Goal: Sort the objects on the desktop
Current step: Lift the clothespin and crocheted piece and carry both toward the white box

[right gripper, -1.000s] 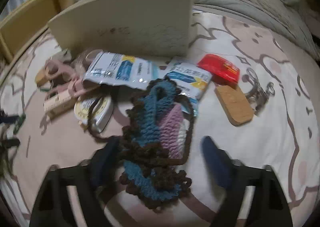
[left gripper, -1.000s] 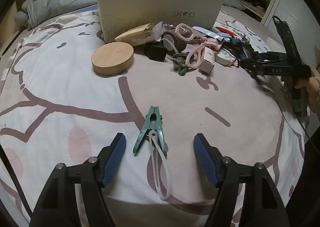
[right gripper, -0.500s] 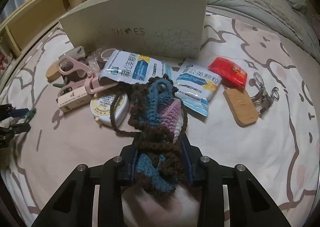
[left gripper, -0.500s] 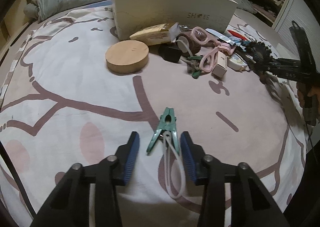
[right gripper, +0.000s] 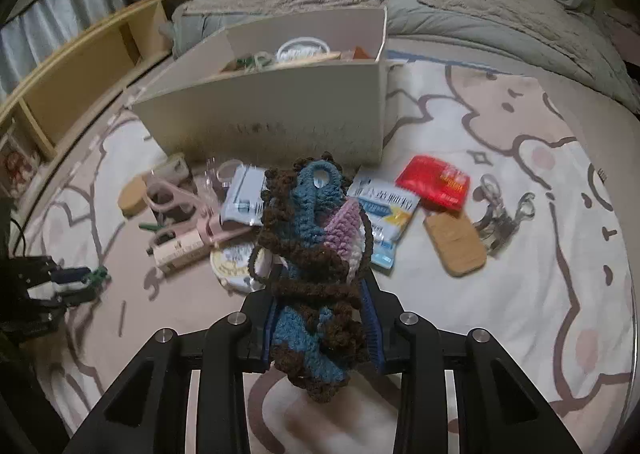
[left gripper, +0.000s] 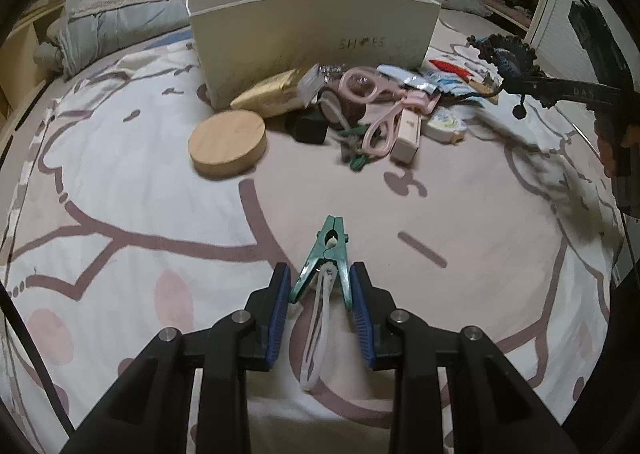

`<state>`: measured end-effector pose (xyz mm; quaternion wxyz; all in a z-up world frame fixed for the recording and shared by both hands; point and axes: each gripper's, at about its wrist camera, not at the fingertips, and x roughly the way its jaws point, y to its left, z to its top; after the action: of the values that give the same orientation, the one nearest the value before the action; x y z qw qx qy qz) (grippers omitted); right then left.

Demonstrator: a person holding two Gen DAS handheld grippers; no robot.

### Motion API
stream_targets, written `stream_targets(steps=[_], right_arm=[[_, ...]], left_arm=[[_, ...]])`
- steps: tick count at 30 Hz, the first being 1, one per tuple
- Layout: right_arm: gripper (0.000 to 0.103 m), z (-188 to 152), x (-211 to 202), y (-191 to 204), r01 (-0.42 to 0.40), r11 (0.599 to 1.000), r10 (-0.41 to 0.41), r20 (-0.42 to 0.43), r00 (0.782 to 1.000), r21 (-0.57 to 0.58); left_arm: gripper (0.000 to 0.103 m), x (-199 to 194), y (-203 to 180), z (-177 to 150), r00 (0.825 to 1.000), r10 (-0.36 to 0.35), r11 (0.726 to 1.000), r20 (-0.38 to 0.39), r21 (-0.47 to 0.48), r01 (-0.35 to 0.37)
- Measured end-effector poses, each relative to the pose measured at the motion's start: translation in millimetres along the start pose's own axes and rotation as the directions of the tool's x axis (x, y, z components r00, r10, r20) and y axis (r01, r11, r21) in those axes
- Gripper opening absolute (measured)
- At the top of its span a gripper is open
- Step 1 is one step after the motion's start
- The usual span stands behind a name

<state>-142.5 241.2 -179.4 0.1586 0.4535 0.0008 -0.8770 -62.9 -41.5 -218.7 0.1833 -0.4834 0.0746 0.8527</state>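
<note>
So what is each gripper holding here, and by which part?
Right gripper clamps the crocheted pouch at its lower half. Left gripper pinches the green clothespin by its handle legs.

The left gripper (left gripper: 319, 296) sits low over the bedspread, its blue pads closed in against the splayed handles of a green clothespin (left gripper: 326, 254). The right gripper (right gripper: 320, 318) is raised above the bed, its jaws clamped on a crocheted pouch (right gripper: 316, 254) that sticks out forward between the fingers.
</note>
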Motion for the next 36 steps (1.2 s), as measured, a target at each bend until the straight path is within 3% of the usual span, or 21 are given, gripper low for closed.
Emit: stream_targets(steps=[14, 36], right_arm=[[0.036, 17.4, -39.3, -11.2, -0.044, 0.997, 0.039, 0.092, 0.995, 0.059], [0.036, 43.0, -79.6, 12.9, -0.121, 0.993, 0.117, 0.178, 0.977, 0.013]], left_arm=[[0.030, -26.5, 2.4, 24.9, 0.996, 0.034, 0.999, 0.080, -0.033, -0.032], [0.030, -59.0, -0.4, 61.9, 0.978, 0.084, 0.995, 0.191, -0.061, -0.073]])
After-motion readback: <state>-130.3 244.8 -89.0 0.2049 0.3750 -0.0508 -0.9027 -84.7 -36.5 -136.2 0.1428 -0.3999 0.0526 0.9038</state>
